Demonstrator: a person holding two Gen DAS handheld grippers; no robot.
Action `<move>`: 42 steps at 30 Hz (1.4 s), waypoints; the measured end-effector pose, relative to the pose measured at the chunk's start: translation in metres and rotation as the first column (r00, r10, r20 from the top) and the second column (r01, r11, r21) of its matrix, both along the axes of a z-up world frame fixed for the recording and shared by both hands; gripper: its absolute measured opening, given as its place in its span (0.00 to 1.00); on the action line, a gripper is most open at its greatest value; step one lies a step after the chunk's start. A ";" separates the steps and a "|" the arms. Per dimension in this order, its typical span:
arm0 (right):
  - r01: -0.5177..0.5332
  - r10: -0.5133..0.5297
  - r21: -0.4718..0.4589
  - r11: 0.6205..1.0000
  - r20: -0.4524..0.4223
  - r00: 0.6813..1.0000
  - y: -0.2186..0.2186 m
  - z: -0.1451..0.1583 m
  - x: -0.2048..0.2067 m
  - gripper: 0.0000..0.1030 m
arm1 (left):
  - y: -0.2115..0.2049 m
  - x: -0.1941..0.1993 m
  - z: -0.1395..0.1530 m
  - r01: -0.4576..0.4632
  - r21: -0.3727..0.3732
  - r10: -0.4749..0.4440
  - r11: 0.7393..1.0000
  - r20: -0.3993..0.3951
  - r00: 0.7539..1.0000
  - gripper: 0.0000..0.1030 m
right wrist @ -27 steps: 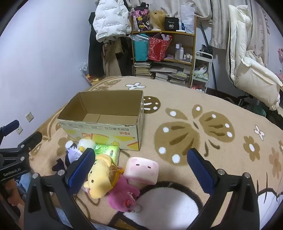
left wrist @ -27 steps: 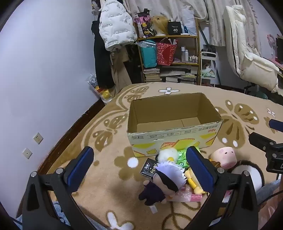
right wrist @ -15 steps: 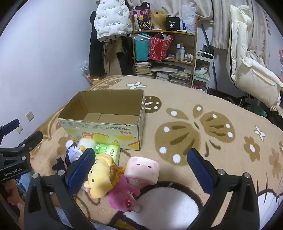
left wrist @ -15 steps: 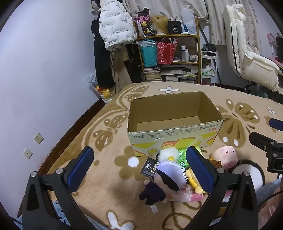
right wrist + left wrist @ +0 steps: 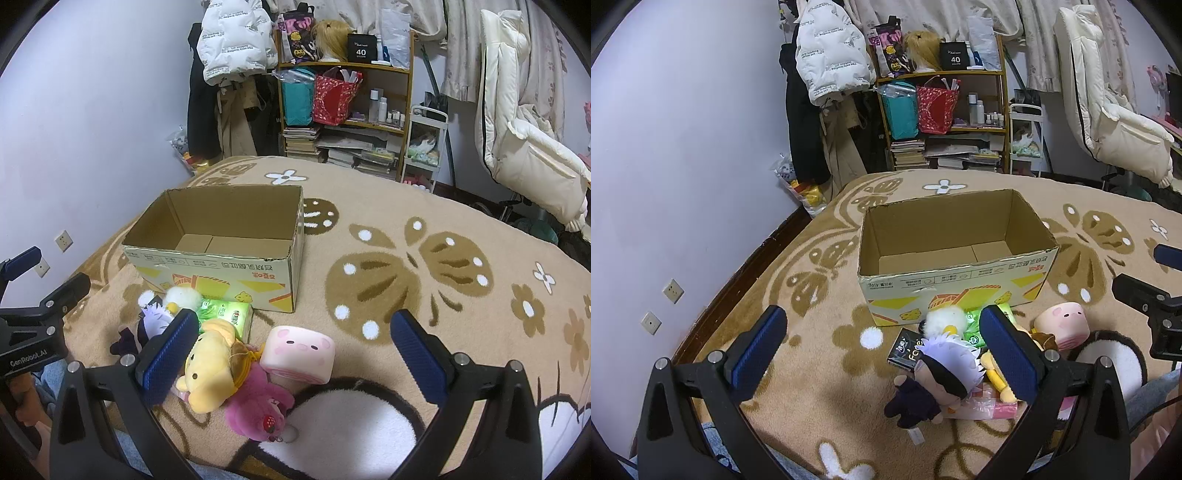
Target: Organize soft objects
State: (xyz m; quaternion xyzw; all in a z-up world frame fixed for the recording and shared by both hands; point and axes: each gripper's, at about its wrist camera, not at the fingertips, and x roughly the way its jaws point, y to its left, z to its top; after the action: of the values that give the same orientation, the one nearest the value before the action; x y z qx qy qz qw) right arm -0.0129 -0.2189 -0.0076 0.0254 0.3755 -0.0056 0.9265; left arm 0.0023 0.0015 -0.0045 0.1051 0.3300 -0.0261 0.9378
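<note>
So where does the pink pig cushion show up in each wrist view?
Left wrist: pink pig cushion at the right, just beyond the right finger, partly hidden by it.
Right wrist: pink pig cushion low centre, between the open fingers, beside the yellow plush.
Shared landmark: the cardboard box, behind the toys in both.

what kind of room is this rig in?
Most likely a lived-in bedroom: patterned carpet, a cluttered bookshelf with books and toiletries, a puffer jacket hanging on the wall, and plush toys by a cardboard box.
</note>
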 end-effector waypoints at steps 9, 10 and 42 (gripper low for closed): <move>0.002 -0.002 -0.001 1.000 -0.001 1.000 0.000 0.001 0.000 1.00 | -0.003 0.000 0.000 0.000 0.011 0.000 1.000 -0.001 1.000 1.00; 0.002 -0.002 -0.002 1.000 -0.001 1.000 0.000 0.001 0.000 1.00 | -0.003 0.000 0.000 0.001 0.007 -0.001 1.000 -0.003 1.000 1.00; -0.002 0.002 -0.011 1.000 -0.011 1.000 0.002 -0.002 -0.001 1.00 | -0.003 -0.001 0.000 0.004 0.020 -0.004 1.000 -0.003 1.000 1.00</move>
State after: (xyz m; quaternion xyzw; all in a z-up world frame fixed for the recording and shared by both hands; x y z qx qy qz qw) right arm -0.0144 -0.2168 -0.0097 0.0201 0.3806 -0.0070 0.9245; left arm 0.0009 -0.0019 -0.0042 0.1150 0.3315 -0.0248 0.9361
